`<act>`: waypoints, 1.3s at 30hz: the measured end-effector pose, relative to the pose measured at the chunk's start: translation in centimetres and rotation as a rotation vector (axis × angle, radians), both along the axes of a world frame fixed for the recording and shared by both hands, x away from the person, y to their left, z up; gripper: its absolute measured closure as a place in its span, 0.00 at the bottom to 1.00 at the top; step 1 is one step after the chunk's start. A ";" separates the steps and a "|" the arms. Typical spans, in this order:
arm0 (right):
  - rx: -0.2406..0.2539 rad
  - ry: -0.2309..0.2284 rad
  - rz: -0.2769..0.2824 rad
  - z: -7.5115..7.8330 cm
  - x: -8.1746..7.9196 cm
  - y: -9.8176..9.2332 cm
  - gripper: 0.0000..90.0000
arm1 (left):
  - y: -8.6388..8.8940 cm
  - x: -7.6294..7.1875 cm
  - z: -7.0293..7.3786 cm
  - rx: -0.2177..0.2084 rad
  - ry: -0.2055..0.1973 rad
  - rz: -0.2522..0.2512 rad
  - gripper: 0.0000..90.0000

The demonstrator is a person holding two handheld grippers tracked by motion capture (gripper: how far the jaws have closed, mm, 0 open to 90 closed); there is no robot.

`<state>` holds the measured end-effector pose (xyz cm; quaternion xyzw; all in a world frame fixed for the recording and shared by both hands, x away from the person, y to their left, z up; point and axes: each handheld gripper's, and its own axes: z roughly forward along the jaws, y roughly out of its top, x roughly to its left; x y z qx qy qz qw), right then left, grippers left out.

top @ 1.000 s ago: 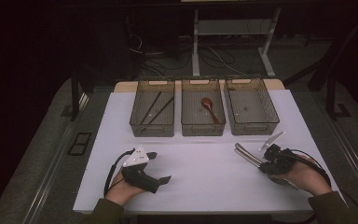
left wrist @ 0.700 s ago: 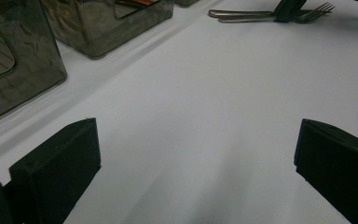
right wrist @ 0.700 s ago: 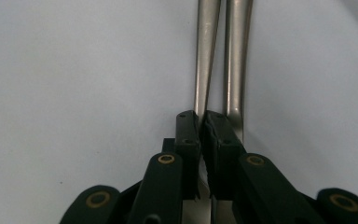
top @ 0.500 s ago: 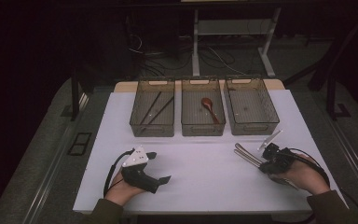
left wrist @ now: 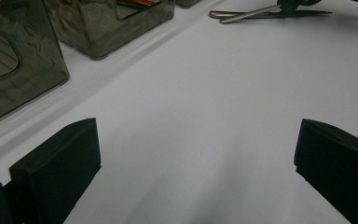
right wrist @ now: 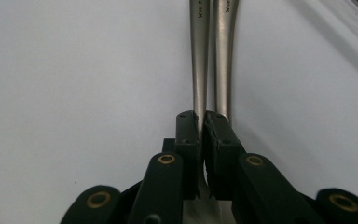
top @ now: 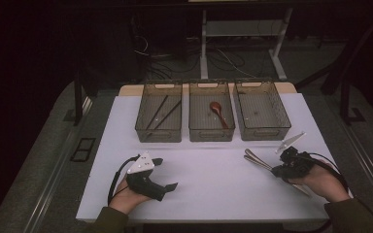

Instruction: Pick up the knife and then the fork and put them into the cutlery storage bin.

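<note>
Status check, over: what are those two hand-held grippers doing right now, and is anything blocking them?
Right hand-held gripper shut on one of two metal utensil handles. Left hand-held gripper open, nothing between jaws. Three bins beyond; white tabletop between is bare.

Left gripper (top: 164, 174): black body, grey three-cornered top plate, black cable looping at 9 o'clock.
Right gripper (right wrist: 201, 122): black jaws, small dark screws, brass-ringed pivots.
Sleeves (top: 349, 216): olive green cuffs.

From above your side you look forward and down on the white table (top: 209, 194). Your 2 gripper cameras skim it closely; all 3 share the metal utensils (top: 257, 159).
</note>
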<state>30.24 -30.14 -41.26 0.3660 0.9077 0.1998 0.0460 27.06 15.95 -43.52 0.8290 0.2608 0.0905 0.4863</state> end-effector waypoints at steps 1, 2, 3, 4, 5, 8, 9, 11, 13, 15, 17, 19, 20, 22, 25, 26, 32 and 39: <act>0.003 -0.003 -0.001 0.1 0.0 -0.1 0.92 | 0.0 0.0 0.0 0.000 0.000 0.000 0.00; 0.008 -0.007 0.000 0.1 0.0 -0.1 0.92 | 0.0 0.0 0.0 -0.001 0.000 0.000 0.00; 0.013 -0.009 -0.003 0.2 0.0 -0.2 0.92 | 0.0 0.0 0.0 0.001 -0.001 -0.001 0.00; 0.013 -0.012 -0.003 0.3 0.0 -0.3 0.92 | 0.0 0.0 0.0 0.000 0.000 -0.001 0.00; 0.017 -0.016 -0.012 0.4 -0.1 -0.4 0.92 | 0.0 0.0 0.0 0.001 -0.001 -0.001 0.00; 0.029 -0.029 -0.016 0.6 -0.1 -0.6 0.92 | 0.0 0.0 0.0 0.001 0.001 0.000 0.00; 0.030 -0.031 -0.019 0.6 -0.1 -0.6 0.92 | 0.0 0.0 0.0 0.000 -0.001 -0.001 0.00; 0.038 -0.040 -0.020 0.8 -0.1 -0.8 0.92 | 0.0 0.0 0.0 0.000 0.000 0.000 0.00; 0.048 -0.049 -0.027 1.0 -0.2 -0.9 0.92 | 0.0 0.0 0.0 0.000 0.001 0.000 0.00; 0.058 -0.065 -0.034 1.3 -0.2 -1.1 0.92 | 0.0 0.0 0.0 -0.001 0.002 0.001 0.00; 0.077 -0.076 -0.046 1.5 -0.2 -1.3 0.92 | 0.0 0.0 0.0 -0.001 0.002 0.000 0.00; 0.095 -0.084 -0.051 1.7 -0.2 -1.6 0.92 | 0.0 0.0 0.0 0.000 0.001 0.000 0.00; 0.105 -0.092 -0.055 1.8 -0.2 -1.7 0.92 | 0.0 0.0 0.0 -0.001 0.000 0.000 0.00; 0.125 -0.104 -0.064 2.0 -0.2 -2.0 0.92 | 0.0 0.0 0.0 -0.002 0.000 0.000 0.00; 0.158 -0.118 -0.078 2.3 -0.2 -2.5 0.92 | 0.1 0.1 0.0 -0.001 -0.002 -0.001 0.00; 0.170 -0.120 -0.088 2.4 -0.3 -2.6 0.92 | 0.1 0.1 0.0 -0.001 -0.001 -0.001 0.00; 0.220 -0.159 -0.116 3.2 -0.3 -3.3 0.92 | 0.1 0.1 0.0 0.001 -0.001 -0.001 0.00; 0.244 -0.191 -0.139 3.7 0.0 -3.8 0.92 | 0.1 0.1 0.0 0.001 0.001 0.001 0.00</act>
